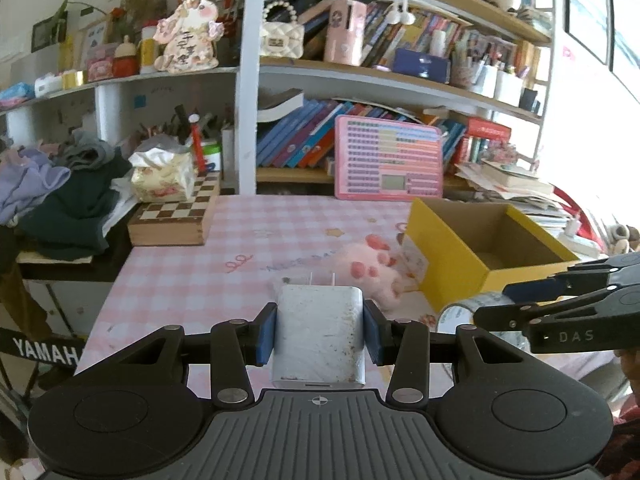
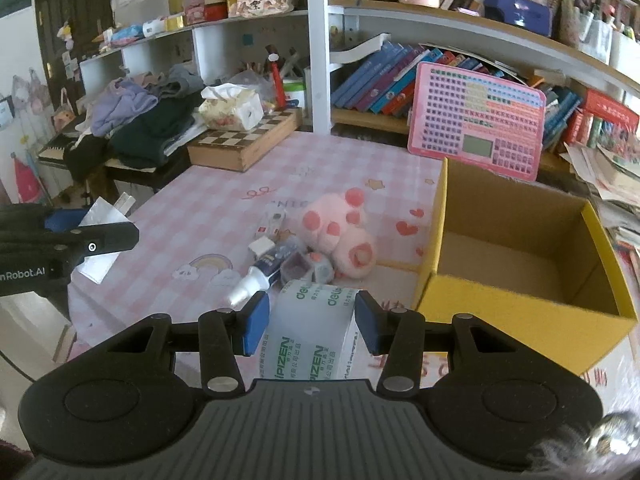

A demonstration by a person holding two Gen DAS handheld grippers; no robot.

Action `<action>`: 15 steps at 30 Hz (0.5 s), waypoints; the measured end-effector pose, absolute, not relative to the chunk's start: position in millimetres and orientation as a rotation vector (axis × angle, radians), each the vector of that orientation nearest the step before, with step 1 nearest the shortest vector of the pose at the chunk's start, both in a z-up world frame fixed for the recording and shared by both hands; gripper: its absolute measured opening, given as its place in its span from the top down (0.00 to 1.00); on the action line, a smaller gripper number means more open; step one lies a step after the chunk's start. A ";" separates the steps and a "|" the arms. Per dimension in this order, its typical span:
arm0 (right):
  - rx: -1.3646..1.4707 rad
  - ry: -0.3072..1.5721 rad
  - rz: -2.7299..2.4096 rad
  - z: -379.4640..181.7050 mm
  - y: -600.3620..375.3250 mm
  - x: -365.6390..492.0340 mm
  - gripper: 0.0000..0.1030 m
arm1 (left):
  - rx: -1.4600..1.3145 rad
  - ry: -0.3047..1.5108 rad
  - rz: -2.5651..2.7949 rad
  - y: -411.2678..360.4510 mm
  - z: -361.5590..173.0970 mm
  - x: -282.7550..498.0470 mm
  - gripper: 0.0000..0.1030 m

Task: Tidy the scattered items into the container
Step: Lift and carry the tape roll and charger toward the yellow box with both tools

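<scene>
My left gripper (image 1: 320, 332) is shut on a white plug charger (image 1: 320, 336), prongs pointing away, held above the pink checked tablecloth (image 1: 192, 264). My right gripper (image 2: 308, 326) is shut on a roll of clear tape (image 2: 310, 332) with green print. The yellow cardboard box (image 2: 520, 312) stands open and empty at the right, just beyond the tape. In the left wrist view the box (image 1: 452, 268) is ahead to the right, with the right gripper (image 1: 496, 304) and the tape roll (image 1: 460, 314) in front of it. The charger (image 2: 102, 236) in the left gripper (image 2: 104, 236) shows at the left edge of the right wrist view.
A pink plush paw (image 2: 340, 236), a glue tube (image 2: 260, 274), a small white eraser (image 2: 261, 246), a small flat packet (image 2: 272, 222) and a small round case (image 2: 308, 268) lie on the cloth left of the box. A chessboard box (image 2: 244, 142), a clothes pile (image 2: 140, 124) and a pink keypad board (image 2: 476, 120) stand behind.
</scene>
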State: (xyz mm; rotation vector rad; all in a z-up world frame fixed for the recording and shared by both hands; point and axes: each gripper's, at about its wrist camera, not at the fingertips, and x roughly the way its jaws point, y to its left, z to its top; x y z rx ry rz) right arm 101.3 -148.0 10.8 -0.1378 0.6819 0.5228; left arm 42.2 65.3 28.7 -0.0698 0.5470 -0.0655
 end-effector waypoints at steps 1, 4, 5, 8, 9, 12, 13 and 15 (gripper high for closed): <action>-0.135 0.677 0.521 11.5 -149.3 97.1 0.57 | -0.066 0.545 -0.072 62.7 29.4 39.5 0.58; -0.127 0.664 0.512 13.5 -154.8 83.5 0.56 | -0.058 0.535 -0.093 56.4 32.3 31.0 0.58; -0.124 0.663 0.508 13.7 -156.4 79.6 0.56 | -0.057 0.531 -0.100 54.6 32.8 28.3 0.58; -0.115 0.665 0.493 13.8 -162.2 69.2 0.56 | -0.053 0.524 -0.122 48.7 34.3 21.4 0.58; -0.111 0.667 0.486 13.4 -164.3 65.4 0.56 | -0.051 0.524 -0.132 46.7 34.4 19.5 0.58; -0.098 0.672 0.464 12.1 -170.0 55.9 0.56 | -0.047 0.524 -0.159 41.5 34.4 15.3 0.58; -0.094 0.673 0.456 11.9 -172.0 53.6 0.56 | -0.046 0.523 -0.168 39.8 34.5 14.2 0.58; -0.086 0.675 0.438 11.9 -176.7 49.0 0.56 | -0.043 0.522 -0.185 36.5 34.5 12.7 0.58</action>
